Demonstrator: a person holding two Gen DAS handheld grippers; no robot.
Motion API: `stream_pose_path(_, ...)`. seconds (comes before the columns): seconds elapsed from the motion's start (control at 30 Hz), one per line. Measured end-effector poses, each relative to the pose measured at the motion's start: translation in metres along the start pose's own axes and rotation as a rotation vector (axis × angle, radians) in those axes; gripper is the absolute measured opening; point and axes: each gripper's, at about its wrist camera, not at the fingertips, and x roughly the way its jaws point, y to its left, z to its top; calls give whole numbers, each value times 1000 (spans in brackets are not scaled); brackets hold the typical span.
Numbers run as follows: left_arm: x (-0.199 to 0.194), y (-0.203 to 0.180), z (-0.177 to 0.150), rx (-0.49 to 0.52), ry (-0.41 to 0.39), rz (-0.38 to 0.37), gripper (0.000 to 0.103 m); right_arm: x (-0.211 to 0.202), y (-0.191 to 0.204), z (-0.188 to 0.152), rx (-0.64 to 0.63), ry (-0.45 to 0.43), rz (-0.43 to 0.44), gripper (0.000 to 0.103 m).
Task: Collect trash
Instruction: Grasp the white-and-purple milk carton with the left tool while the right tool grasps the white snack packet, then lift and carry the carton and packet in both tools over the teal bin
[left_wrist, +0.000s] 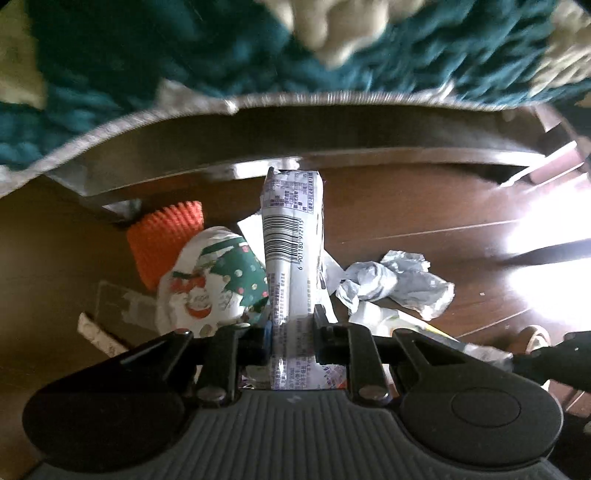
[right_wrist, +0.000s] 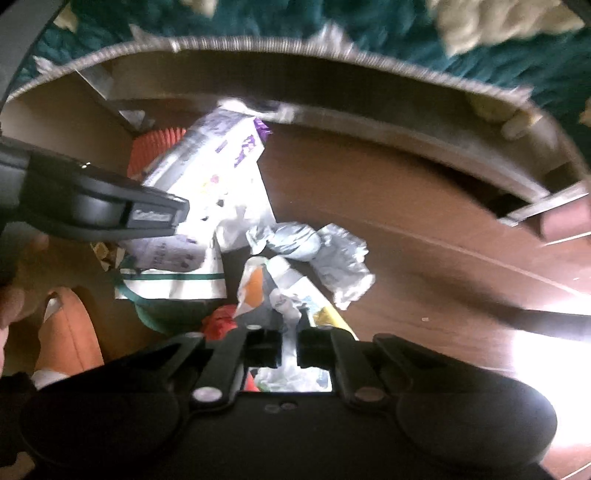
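Trash gripped on both sides — pick-up step in hand, judging by how both claws sit. Left gripper (left_wrist: 291, 332) clamped on a tall white drink carton with a printed barcode and purple lettering (left_wrist: 291, 236), pads pressed against its lower sides, carton standing straight out along the fingers. Right gripper (right_wrist: 289, 347) closed nearly all the way on a thin, crinkled white plastic wrapper with orange and yellow print (right_wrist: 284, 288), only a pinch of film between the fingers.

Rest of the litter on the dark brown wooden floor (left_wrist: 406, 206): a crumpled ball of pale grey-white paper (left_wrist: 395, 284) to the right of the carton, a squashed paper cup with a green-and-red Christmas print (left_wrist: 214, 280) to its left, an orange ribbed paper cup (left_wrist: 166, 236) farther off and left again. Far edge of the scene taken up by a shaggy teal and cream rug (left_wrist: 184, 51) with a grey woven border.

No bin or bag to be seen in either view, so destination unknown. Next move, as a judgement: carry both pieces clear of the pile without loosening either grip, find the container, release over it — then back for the paper ball and the two cups. Wrapper grip looks slight; possible slip if swung fast.
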Motion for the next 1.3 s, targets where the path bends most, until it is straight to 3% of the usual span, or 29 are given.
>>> stream_pose_path(0.3, -107, -9, -28, -12, -91, -9, 19, -119, -11, -25, 13, -172, -9, 5)
stream_pose_path(0.63, -256, -40, -62, 44, -293, -57, 19, -280, -24, -83, 34, -467, -26, 5)
stream_pose_path(0.83, -332, -80, -77, 113, -408, -72, 19, -358, -39, -117, 50, -607, -63, 5)
stream_pose_path(1.07, -400, -130, -89, 194, -517, -97, 20, -419, -65, -157, 96, -744, -113, 5)
stream_pose_path(1.3, -462, -185, -82, 302, -643, -125, 20, -483, -103, -187, 152, -889, -203, 5)
